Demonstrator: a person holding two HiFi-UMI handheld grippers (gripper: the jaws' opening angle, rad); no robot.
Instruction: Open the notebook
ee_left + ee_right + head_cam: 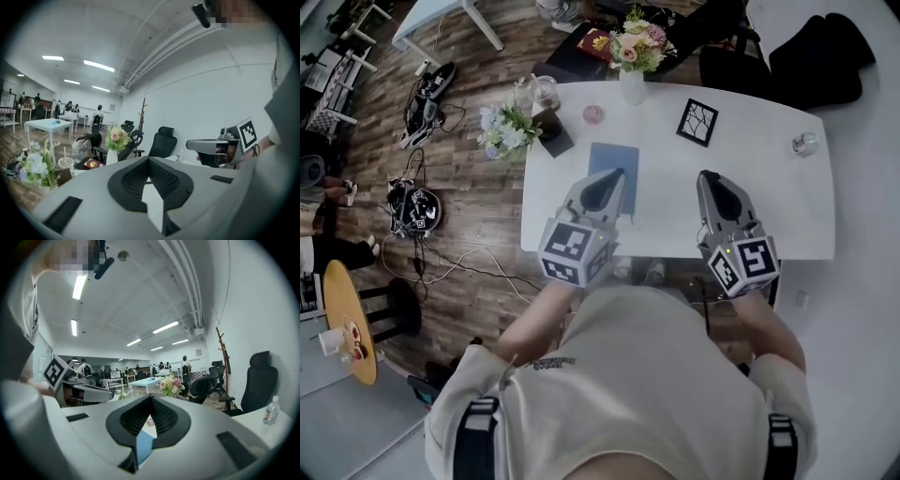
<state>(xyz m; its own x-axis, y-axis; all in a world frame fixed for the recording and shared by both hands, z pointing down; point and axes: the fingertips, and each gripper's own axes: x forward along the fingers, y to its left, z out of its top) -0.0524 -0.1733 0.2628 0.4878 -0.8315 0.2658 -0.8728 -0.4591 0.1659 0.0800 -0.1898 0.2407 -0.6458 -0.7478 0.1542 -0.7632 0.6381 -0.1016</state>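
White table (787, 206) under you, both claws held above it, nothing gripped.
Your left gripper (614, 176), jaws pinched together and empty, hangs over the closed blue notebook (614, 155) at upper centre; your right gripper (709, 178), likewise closed on nothing, waits beside it, probably lining up.

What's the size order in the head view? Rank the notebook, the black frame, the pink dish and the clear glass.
1. Notebook, though the left gripper hides its near end.
2. Black frame.
3. Pink dish and clear glass look alike; I won't rank them.
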